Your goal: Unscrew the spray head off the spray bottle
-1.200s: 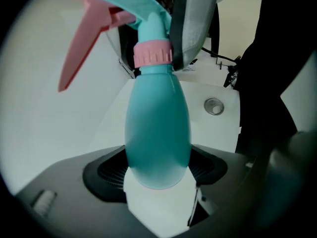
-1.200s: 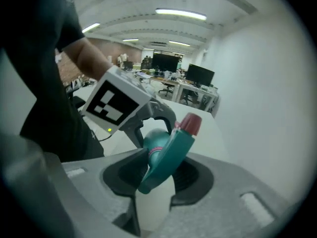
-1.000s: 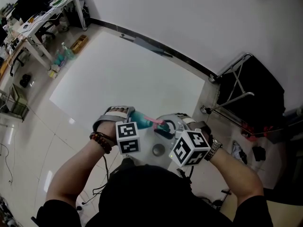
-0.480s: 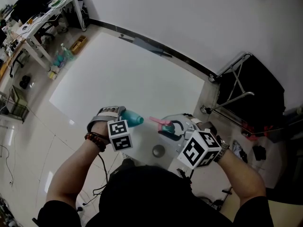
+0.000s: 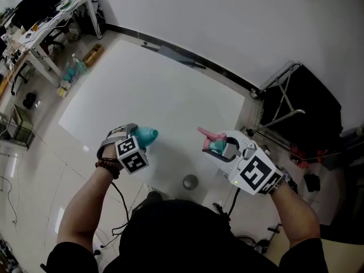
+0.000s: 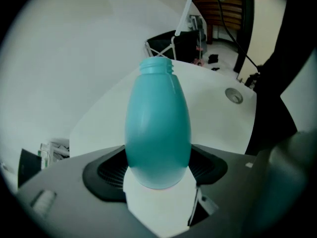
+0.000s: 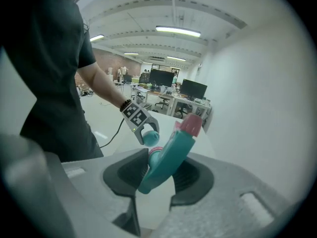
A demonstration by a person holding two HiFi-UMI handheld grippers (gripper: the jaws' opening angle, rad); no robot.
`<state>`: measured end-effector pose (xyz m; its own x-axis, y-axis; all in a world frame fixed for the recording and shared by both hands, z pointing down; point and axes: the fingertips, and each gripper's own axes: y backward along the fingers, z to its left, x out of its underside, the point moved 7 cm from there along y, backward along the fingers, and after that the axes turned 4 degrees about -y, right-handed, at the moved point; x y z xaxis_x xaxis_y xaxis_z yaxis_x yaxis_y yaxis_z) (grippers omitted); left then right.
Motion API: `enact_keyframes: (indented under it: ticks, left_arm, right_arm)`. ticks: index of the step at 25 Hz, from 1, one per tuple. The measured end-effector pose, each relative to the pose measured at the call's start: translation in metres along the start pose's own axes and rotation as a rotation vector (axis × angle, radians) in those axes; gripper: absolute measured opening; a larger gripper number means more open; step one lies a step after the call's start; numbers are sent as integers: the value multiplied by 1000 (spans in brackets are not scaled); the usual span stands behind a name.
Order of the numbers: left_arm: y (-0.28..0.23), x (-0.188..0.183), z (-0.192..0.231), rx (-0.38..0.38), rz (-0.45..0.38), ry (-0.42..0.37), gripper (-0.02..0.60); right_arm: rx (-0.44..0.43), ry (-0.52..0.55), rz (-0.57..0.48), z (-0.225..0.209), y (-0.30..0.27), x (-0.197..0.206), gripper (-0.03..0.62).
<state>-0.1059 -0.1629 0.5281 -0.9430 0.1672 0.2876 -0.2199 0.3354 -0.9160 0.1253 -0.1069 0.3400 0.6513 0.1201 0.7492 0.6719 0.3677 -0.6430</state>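
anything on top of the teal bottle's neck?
Nothing: the smooth teal plastic bottle ends in a bare, open threaded neck. The teal spray head with pink nozzle is apart, in the right gripper. Bottle's inside is not visible.

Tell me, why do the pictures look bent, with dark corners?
Head view: wide lens bows the white table. Left gripper view: black corners, the teal bottle bulges large. Right gripper view: same round frame, bright ceiling lights, spray head looms close.
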Motion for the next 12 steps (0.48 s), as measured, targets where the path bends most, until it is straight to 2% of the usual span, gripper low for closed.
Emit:
enact_keyframes:
  ticks: [3, 6, 9, 12]
  left_arm:
    - [1, -4, 7, 0, -97, 139, 403]
    - [3, -11, 6, 7, -193, 248, 405]
    - [-1, -18, 3, 5, -255, 308, 405]
    - [-6, -25, 0, 6, -296, 353, 405]
  right_arm:
    - [51, -100, -40, -13, -4, 9, 124]
    - [80, -274, -95, -25, -12, 23, 124]
    - [115, -418, -138, -35, -27, 39, 124]
    - [170, -443, -126, -38, -48, 52, 124]
